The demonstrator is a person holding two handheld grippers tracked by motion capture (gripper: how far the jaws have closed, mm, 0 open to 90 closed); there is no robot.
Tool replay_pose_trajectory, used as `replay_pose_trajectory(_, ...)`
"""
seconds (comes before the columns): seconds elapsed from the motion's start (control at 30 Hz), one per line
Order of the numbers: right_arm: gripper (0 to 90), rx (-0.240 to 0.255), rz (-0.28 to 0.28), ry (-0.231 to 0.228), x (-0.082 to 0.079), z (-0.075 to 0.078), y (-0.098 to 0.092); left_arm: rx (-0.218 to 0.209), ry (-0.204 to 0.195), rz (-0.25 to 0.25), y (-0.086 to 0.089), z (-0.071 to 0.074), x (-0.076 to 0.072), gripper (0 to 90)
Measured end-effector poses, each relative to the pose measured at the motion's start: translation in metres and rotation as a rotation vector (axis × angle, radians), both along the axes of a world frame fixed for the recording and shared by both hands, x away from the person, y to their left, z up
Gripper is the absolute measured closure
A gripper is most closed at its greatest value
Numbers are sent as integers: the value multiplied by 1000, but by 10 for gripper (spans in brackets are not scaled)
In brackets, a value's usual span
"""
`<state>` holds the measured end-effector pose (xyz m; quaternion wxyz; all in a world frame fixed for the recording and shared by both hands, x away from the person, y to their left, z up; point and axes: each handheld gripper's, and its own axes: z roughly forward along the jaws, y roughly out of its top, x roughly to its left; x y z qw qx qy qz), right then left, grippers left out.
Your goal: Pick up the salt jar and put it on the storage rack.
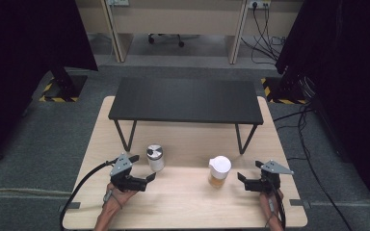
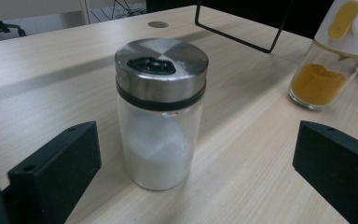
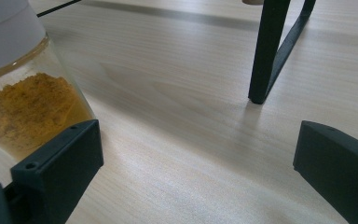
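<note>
Desk (image 1: 188, 202) of pale wood carries a clear glass shaker with a steel lid (image 1: 155, 158) and a clear jar of orange powder with a white cap (image 1: 218, 171), well apart, in front of a low black metal stand (image 1: 185, 100). In the high view the left gripper (image 1: 143, 169) sits just beside the shaker, the right gripper (image 1: 241, 180) near the jar. The left gripper view adds white powder inside the shaker (image 2: 160, 112) and a yellow flap on the jar cap (image 2: 328, 51). Both grippers are wide open and hold nothing; in the right gripper view the jar (image 3: 25, 100) stands behind one jaw
</note>
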<state>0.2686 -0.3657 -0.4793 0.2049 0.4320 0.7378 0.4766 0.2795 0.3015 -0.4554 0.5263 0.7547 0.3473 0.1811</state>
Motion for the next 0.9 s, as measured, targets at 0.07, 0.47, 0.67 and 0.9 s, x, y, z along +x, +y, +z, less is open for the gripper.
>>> replay_pose_trajectory(0.07, 14, 0, 1, 0, 0, 0, 0, 7, 3, 8, -6, 2, 3, 7)
replay_pose_trajectory(0.47, 14, 1, 5, -1, 0, 0, 0, 70, 31, 91, -47, 8, 25, 31)
replay_pose_trajectory(0.67, 14, 2, 6, -2, 0, 0, -1, 105, 40, 118, -55, 5, 32, 47)
replay_pose_trajectory(0.9, 14, 1, 6, -2, 0, 0, 0, 103, 27, 134, -60, -5, 33, 98)
